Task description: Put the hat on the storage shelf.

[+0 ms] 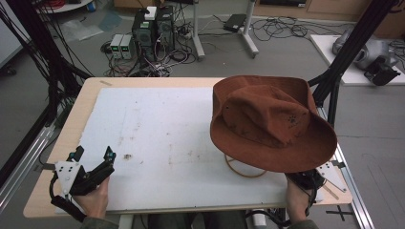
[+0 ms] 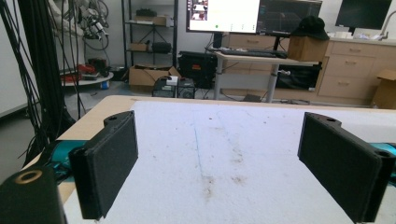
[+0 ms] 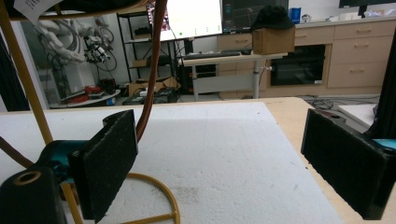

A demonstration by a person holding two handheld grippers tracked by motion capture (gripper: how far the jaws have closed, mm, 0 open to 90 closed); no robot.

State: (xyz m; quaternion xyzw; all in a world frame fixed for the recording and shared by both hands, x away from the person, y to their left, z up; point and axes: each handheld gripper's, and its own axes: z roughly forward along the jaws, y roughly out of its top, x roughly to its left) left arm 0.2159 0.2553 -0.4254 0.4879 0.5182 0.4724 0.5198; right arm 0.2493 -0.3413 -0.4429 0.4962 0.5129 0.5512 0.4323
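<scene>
Two tongs spread apart, gripping nothing: left tongs (image 1: 94, 153) on tabletop (image 1: 157, 138) near corner; right tongs (image 3: 219, 163) beneath brown hat (image 1: 270, 121) on wire stand (image 3: 154, 186).

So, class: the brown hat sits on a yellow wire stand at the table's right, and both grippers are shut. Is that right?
Not quite. The brown hat does sit on the yellow wire stand at the right, but both grippers are open: the left gripper and the right gripper each show their jaws wide apart in their own gripper views.
</scene>
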